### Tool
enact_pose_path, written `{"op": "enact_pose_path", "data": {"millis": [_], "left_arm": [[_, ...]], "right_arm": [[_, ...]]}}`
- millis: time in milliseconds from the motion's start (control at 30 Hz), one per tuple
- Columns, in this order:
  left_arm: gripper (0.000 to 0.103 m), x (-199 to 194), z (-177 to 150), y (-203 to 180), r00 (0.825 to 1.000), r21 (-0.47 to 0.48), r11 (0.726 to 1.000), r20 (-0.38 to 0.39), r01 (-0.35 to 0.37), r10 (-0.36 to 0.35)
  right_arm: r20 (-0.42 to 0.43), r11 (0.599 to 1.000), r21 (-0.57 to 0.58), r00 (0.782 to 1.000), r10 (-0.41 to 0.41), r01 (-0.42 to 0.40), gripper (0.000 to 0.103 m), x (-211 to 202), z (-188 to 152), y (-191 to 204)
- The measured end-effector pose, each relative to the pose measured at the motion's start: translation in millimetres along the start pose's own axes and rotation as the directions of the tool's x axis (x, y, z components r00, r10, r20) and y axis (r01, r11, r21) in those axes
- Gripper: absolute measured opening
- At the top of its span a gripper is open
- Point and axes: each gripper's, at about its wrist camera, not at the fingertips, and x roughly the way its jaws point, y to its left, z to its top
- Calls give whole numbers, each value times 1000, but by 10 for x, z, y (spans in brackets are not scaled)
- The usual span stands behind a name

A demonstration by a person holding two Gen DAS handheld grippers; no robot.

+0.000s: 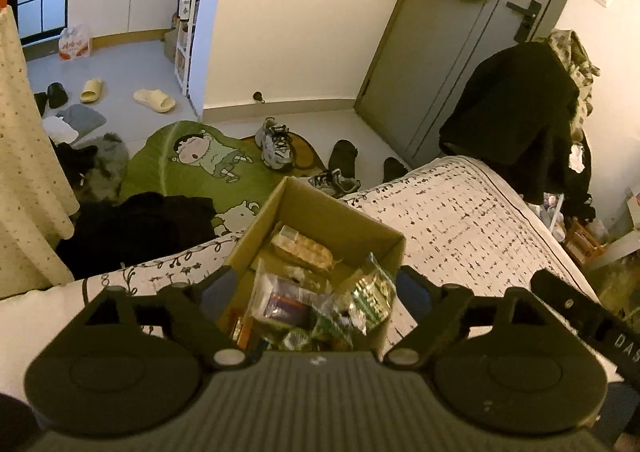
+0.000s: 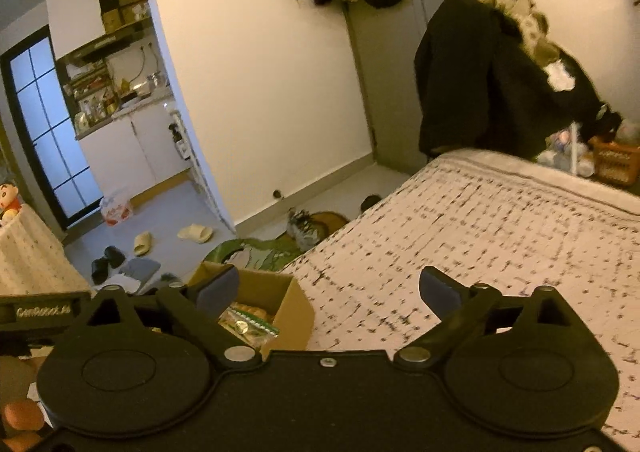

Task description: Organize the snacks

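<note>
Left gripper [image 1: 316, 290]: jaws spread wide, nothing between the pads, poised over the open cardboard box [image 1: 352, 226]. Right gripper [image 2: 328, 292]: jaws likewise spread and empty, above the bedspread. The box stands at the bed's [image 1: 472, 212] near-left corner — brown, flaps up, packed with snack packets [image 1: 304, 248]: a green foil pouch [image 1: 370, 298], a clear wrapper of pale biscuits, a purple pack. Bedspread is white with small dark marks. Beyond the edge, on the floor — a green cartoon rug [image 1: 192, 160], sneakers [image 1: 276, 144], slippers; grey door [image 1: 440, 52] behind.
</note>
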Motion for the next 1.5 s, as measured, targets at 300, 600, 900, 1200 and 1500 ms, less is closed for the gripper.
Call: {"op": "enact_pose_path", "data": {"millis": [300,600,900,1200,1500], "left_arm": [[96,-234,-222,-63,999,57,998,26,34,-35],[103,-403,-374,-76,996,79,994,45,72,-76],[103,-497,-524,-52,995,86,992,39,93,-96],[103,-618,-722,7,995,124,988,25,94,-97],[103,-721,-849,51,996,194,977,12,89,-93]], "right_arm": [[1,998,49,1000,-30,30,99,-251,-178,-137],[-20,995,67,998,-67,68,102,-434,-383,-161],[-27,992,77,995,-97,99,102,-595,-519,-190],[-86,993,48,991,-99,104,103,-754,-709,-140],[-124,998,0,990,-65,66,103,-878,-822,5]]}}
